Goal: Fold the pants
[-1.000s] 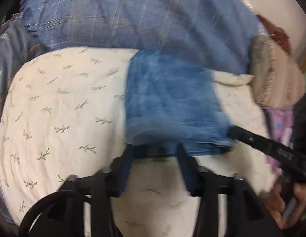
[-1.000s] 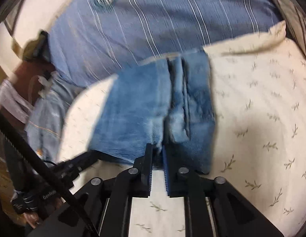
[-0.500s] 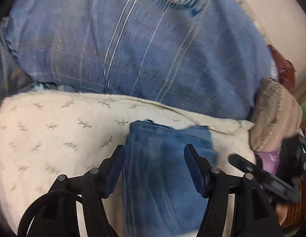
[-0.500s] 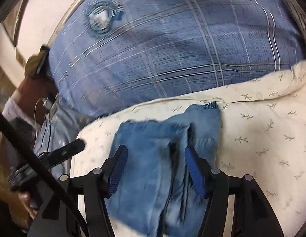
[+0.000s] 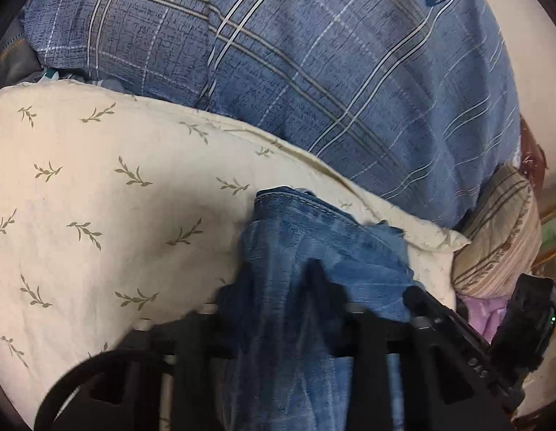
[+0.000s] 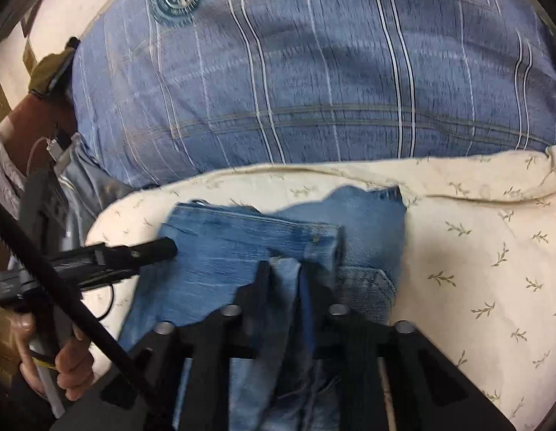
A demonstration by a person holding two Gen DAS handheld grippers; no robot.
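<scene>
Pinching pants [image 5: 313,251] | L gripper [image 5: 278,269] just closed on denim | R gripper [image 6: 283,269] same

Bare sheet [image 5: 98,186] leftward; plaid pillow [image 5: 313,72] beyond

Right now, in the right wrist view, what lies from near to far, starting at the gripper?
Right gripper shut on the folded blue denim pants → cream leaf-print sheet → blue plaid pillow with its round crest.
</scene>
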